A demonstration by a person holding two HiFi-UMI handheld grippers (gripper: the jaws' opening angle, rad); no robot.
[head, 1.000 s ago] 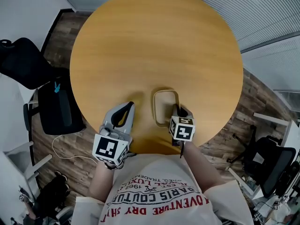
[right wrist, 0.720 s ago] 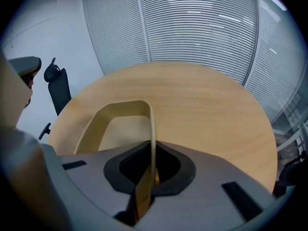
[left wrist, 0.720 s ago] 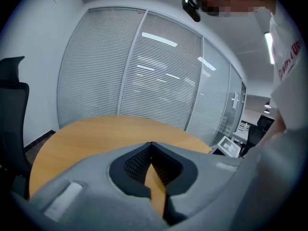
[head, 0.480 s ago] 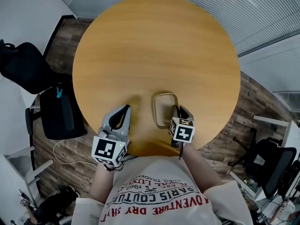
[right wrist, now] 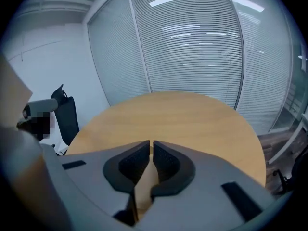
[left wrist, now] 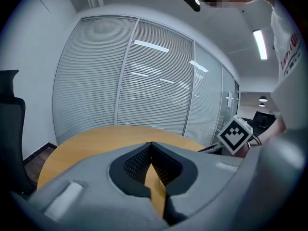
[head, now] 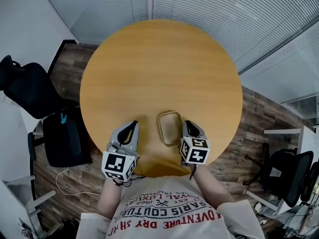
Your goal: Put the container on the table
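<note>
A small tan, rounded-rectangle container (head: pixel 169 127) lies flat on the round wooden table (head: pixel 159 68) near its front edge. It sits between my two grippers. My left gripper (head: pixel 132 125) is well to its left over the table, jaws shut and empty (left wrist: pixel 151 144). My right gripper (head: pixel 187 125) is just off the container's right rim, jaws closed with only a thin slit and nothing seen between them (right wrist: pixel 151 142). Neither gripper view shows the container. The right gripper's marker cube (left wrist: pixel 235 134) appears in the left gripper view.
Black office chairs (head: pixel 27 91) and a dark bag (head: pixel 65 138) stand left of the table, and another chair (head: pixel 291 176) at the right. A glass wall with blinds (head: pixel 209 9) lies beyond the table. The floor is wood planks.
The head view has pulled back, so the table and container look smaller. The right gripper, against the container's right rim before, now sits slightly apart from it. The container stays on the table.
</note>
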